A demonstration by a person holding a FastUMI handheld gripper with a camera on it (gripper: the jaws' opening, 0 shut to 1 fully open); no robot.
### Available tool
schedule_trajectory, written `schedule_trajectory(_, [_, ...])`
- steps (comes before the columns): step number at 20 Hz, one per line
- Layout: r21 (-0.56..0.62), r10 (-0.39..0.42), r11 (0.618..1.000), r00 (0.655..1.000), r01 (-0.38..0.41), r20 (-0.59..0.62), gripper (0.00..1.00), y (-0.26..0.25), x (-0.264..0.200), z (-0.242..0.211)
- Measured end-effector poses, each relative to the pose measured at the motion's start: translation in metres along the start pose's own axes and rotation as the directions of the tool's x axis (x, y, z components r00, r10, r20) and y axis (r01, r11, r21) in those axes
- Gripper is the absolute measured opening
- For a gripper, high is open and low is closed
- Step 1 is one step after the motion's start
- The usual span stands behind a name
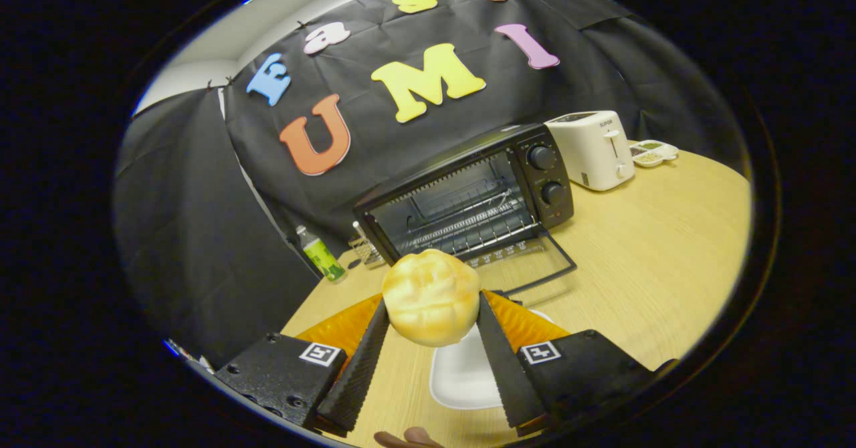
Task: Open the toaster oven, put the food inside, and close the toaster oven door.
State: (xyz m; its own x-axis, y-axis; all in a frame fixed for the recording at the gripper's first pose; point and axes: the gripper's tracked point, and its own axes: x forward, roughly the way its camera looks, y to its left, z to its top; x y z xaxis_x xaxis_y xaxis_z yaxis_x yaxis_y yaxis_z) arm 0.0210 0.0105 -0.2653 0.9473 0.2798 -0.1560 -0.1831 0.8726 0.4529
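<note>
above the counter [669, 247], gripper [431, 314] clamped on bread roll [431, 295], lifted off white plate [461, 374], aimed at toaster oven [468, 197] with door [535, 261] already down, ready for loading.

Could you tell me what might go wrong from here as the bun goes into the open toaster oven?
The round bun is pinched only at its sides by the tongs, so it may slip or squash. The lowered door lies just ahead and could be bumped. The wire rack sits behind a low opening, so the bun may catch.
</note>
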Motion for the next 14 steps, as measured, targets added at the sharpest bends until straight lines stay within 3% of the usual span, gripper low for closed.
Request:
schedule_trajectory(4, [0.029,0.037,0.999,0.992,-0.041,0.122,0.83,-0.010,0.044,0.039])
schedule_trajectory(7, [0.014,0.047,0.999,0.995,-0.048,0.091,0.83,-0.012,0.086,0.044])
schedule_trajectory(11, [-0.028,-0.040,0.999,0.999,0.040,0.017,0.84,-0.029,0.138,0.039])
schedule_trajectory(14, [-0.014,-0.038,0.999,0.999,0.038,0.005,0.84,-0.031,0.169,0.046])
